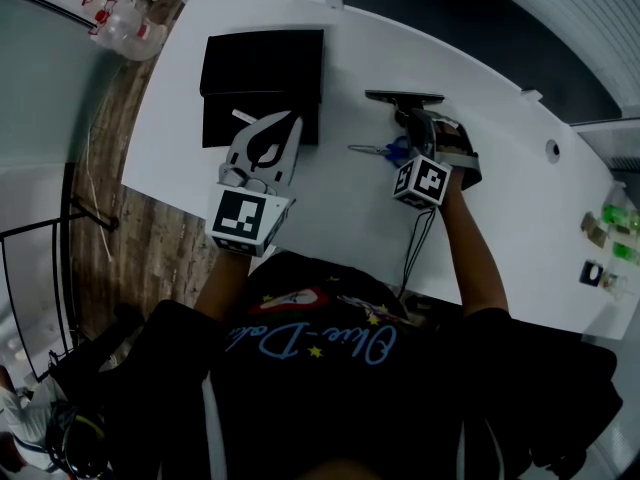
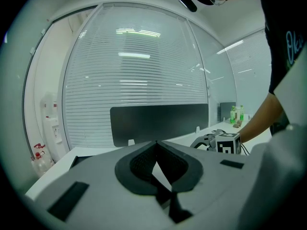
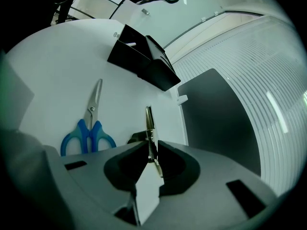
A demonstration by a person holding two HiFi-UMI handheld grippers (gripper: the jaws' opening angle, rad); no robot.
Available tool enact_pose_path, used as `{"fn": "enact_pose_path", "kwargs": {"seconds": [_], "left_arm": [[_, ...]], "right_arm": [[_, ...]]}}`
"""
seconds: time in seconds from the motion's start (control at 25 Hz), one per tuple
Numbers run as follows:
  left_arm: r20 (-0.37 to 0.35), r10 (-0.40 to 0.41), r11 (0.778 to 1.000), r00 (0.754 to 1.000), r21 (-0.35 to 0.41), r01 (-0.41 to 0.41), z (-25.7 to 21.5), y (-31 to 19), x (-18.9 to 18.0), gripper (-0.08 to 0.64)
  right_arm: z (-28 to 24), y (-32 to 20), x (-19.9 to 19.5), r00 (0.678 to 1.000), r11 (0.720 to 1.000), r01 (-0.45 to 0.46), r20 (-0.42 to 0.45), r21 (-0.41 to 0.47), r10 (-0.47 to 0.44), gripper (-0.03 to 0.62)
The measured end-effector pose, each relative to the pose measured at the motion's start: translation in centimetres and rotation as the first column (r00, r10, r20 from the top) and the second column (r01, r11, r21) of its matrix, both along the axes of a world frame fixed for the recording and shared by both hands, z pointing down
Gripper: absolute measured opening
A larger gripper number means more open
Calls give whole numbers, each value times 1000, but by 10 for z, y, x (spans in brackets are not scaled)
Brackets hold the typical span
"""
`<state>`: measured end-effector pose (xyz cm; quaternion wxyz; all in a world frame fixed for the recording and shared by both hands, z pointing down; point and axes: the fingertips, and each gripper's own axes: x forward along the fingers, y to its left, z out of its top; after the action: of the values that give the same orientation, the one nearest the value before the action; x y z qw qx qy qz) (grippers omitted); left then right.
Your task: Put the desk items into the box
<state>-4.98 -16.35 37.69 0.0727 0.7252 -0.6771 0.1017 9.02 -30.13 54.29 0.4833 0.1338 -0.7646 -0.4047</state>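
The black box (image 1: 262, 63) stands open at the desk's far left, with a white stick (image 1: 244, 118) inside it. My left gripper (image 1: 289, 121) hovers at the box's near edge, shut and empty; in the left gripper view its jaws (image 2: 156, 144) meet at the tips. My right gripper (image 1: 418, 133) is mid-desk, shut on a thin metal-and-black item (image 3: 149, 126) that sticks out past the jaws (image 3: 151, 146). Just left of it, blue-handled scissors (image 1: 384, 151) (image 3: 88, 128) lie flat. The right gripper view shows the box (image 3: 144, 59) farther off.
A dark divider panel (image 2: 158, 121) (image 3: 216, 119) runs along the desk's (image 1: 520, 198) far edge. A black cable (image 1: 415, 248) trails toward me. Small bottles (image 1: 618, 220) sit at the far right. The desk's left edge drops to wooden floor (image 1: 150, 238).
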Motion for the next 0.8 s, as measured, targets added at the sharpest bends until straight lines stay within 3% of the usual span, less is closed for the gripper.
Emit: {"fn": "enact_pose_path", "kwargs": {"seconds": [0.8], "left_arm": [[14,-15,1000,1000,-8,15,2,3,-3,6]], "right_arm": [[-4,-9,-4,1000,991,20,-25,131,-16,17]]}}
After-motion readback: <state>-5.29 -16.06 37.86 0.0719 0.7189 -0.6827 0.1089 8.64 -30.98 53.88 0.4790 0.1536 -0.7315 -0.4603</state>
